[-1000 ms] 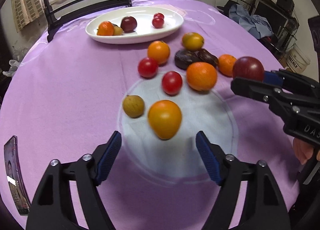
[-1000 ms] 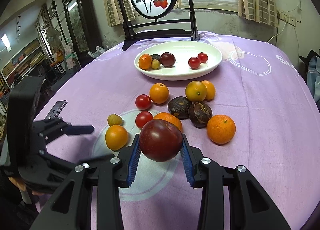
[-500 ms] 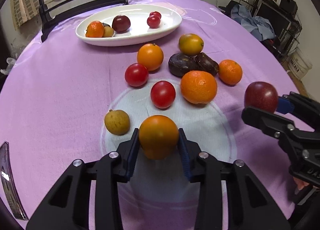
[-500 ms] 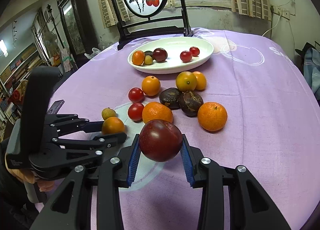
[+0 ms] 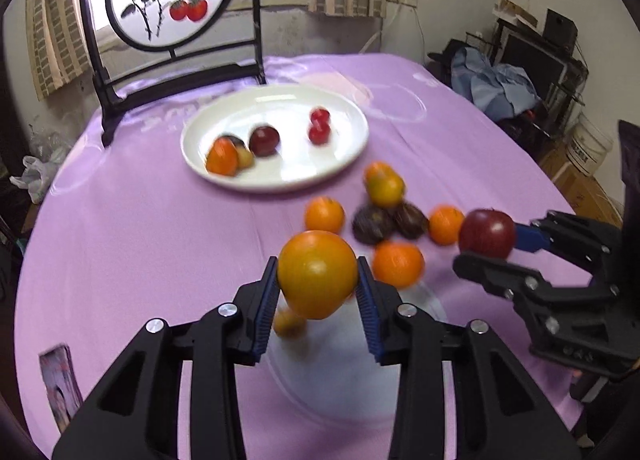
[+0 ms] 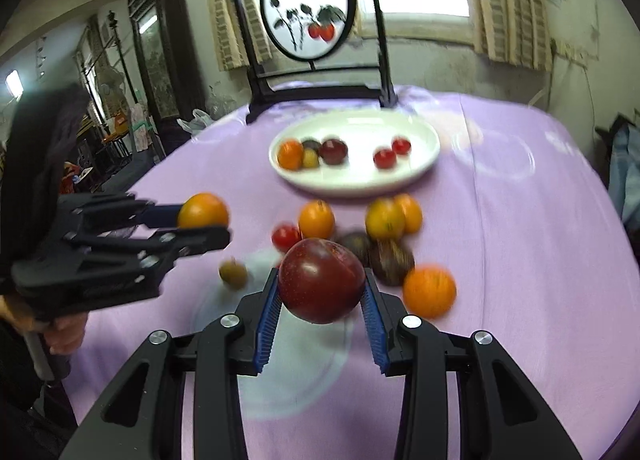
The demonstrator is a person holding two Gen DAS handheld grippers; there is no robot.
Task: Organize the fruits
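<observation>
My left gripper (image 5: 317, 292) is shut on an orange-yellow fruit (image 5: 317, 273) and holds it above the purple tablecloth; it also shows in the right wrist view (image 6: 203, 212). My right gripper (image 6: 321, 296) is shut on a dark red plum (image 6: 321, 280), also lifted; it shows at the right of the left wrist view (image 5: 487, 233). A white oval plate (image 5: 340, 164) at the far side holds several fruits. Several oranges, tomatoes and dark fruits (image 6: 386, 218) lie loose on the cloth between the grippers and the plate.
A dark wooden chair with a round painted panel (image 5: 168, 0) stands behind the plate. A phone or card (image 5: 60, 388) lies at the table's near left edge. A small brown fruit (image 6: 233, 273) sits on the pale circle of the cloth.
My left gripper closed on the orange-yellow fruit and lifted it off the cloth. My right gripper kept the plum and rose with it.
</observation>
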